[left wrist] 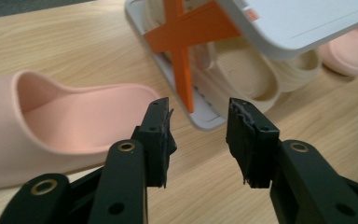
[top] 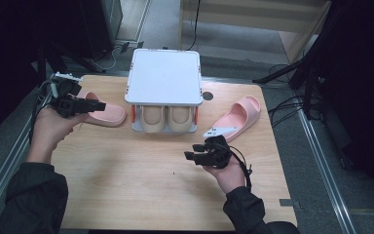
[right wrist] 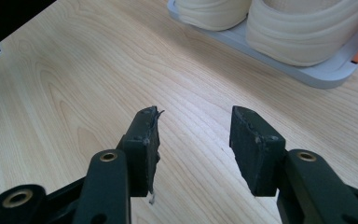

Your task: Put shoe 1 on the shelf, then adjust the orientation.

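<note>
Left hand-held gripper (top: 80, 105): jaws parted, nothing between them; hovers at 9 o'clock of the worktop (top: 141, 190), just beside the left pink slipper (top: 104, 113).
Right hand-held gripper (top: 195, 157): jaws wide apart, empty; above bare wood at 5 o'clock of the rack (top: 164, 78).
Right pink slipper (top: 241, 114): lies at 3 o'clock of the rack, apart from it.
Rack: white, two-tier; cream slippers (top: 165, 118) on the lower shelf.
</note>
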Demonstrator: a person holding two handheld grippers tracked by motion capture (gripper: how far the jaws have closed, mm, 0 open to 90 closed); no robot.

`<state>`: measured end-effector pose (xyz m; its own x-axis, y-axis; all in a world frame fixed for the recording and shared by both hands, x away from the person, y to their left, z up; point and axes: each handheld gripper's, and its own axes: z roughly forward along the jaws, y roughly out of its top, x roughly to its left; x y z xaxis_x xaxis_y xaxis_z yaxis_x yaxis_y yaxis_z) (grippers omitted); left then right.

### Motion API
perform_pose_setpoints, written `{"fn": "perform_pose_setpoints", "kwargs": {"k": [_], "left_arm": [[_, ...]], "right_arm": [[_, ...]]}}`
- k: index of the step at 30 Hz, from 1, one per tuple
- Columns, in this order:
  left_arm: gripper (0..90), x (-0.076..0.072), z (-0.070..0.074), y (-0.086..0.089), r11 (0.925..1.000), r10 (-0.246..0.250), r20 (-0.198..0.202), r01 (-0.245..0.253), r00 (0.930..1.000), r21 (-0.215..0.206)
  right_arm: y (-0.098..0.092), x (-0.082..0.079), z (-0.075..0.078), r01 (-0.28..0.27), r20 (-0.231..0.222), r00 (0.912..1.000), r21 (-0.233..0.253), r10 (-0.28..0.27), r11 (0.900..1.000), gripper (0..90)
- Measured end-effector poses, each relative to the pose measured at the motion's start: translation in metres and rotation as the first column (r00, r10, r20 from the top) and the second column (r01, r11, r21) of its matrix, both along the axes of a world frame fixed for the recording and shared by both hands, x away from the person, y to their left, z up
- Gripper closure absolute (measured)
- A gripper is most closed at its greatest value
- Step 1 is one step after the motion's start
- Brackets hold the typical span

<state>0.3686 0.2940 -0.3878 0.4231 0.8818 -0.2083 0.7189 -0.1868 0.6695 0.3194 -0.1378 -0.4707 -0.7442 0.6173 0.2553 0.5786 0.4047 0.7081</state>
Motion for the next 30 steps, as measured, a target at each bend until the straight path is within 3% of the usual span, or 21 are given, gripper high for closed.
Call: {"fn": "perform_pose_setpoints", "kwargs": {"k": [3,4,5,6,7,9,10,11,12,19,22,25,26,30], "left_arm": [[63.4,0.003,-0.014,0.007,0.9995,0.033,-0.005,-0.033,0.9995,0.002],[68.3,0.007,-0.023,0.009,0.9989,0.047,-0.015,-0.046,0.9988,0.005],[72.9,0.007,-0.023,0.009,0.9989,0.047,-0.015,-0.046,0.9988,0.005],[81.3,0.012,-0.034,0.011,0.9986,0.053,-0.030,-0.053,0.9981,0.007],[87.0,0.012,-0.034,0.011,0.9986,0.053,-0.030,-0.053,0.9981,0.007],[89.0,0.019,-0.047,0.012,0.9966,0.077,-0.043,-0.076,0.9961,0.031],[89.1,0.025,-0.057,0.015,0.9960,0.088,-0.069,-0.086,0.9937,0.026],[89.1,0.025,-0.057,0.015,0.9960,0.088,-0.069,-0.086,0.9937,0.026],[89.1,0.030,-0.065,0.017,0.9931,0.110,-0.079,-0.107,0.9908,0.049],[89.3,0.048,-0.080,0.023,0.9824,0.178,-0.075,-0.173,0.9812,0.070],[89.2,0.059,-0.093,0.029,0.9746,0.217,-0.089,-0.210,0.9722,0.077],[89.2,0.064,-0.098,0.033,0.9714,0.232,-0.086,-0.226,0.9689,0.072],[89.2,0.067,-0.102,0.034,0.9705,0.235,-0.057,-0.231,0.9704,0.070],[89.3,0.070,-0.109,0.037,0.9663,0.253,-0.071,-0.249,0.9648,0.067]], "right_arm": [[0.004,0.001,0.000,-0.011,-0.001,0.9999,-0.007,0.011,1.000,53.4],[0.006,0.003,-0.001,-0.021,0.001,0.9998,-0.011,0.021,1.000,54.0],[0.006,0.004,-0.001,-0.022,0.004,0.9997,-0.011,0.022,1.000,54.7],[0.007,0.005,-0.002,-0.025,0.005,0.9997,-0.016,0.025,1.000,55.6],[0.007,0.005,-0.002,-0.025,0.005,0.9997,-0.016,0.025,1.000,55.6],[0.006,0.007,-0.003,-0.019,-0.003,0.9998,-0.018,0.019,1.000,56.1],[0.005,0.008,-0.003,-0.013,-0.005,0.9999,-0.015,0.013,1.000,56.5],[0.005,0.008,-0.003,-0.013,-0.005,0.9999,-0.015,0.013,1.000,56.5],[0.003,0.008,-0.003,-0.012,-0.007,0.9999,-0.016,0.012,1.000,56.8],[-0.008,0.004,-0.006,0.011,-0.011,0.9999,-0.023,-0.011,1.000,57.1],[-0.010,0.000,-0.007,0.016,-0.011,0.9998,-0.028,-0.016,0.999,57.1],[-0.011,-0.003,-0.010,0.021,-0.016,0.9996,-0.038,-0.021,0.999,57.1],[-0.012,-0.005,-0.011,0.022,-0.019,0.9996,-0.043,-0.023,0.999,57.1],[-0.015,-0.008,-0.013,0.028,-0.020,0.9994,-0.059,-0.029,0.998,57.1]]}}
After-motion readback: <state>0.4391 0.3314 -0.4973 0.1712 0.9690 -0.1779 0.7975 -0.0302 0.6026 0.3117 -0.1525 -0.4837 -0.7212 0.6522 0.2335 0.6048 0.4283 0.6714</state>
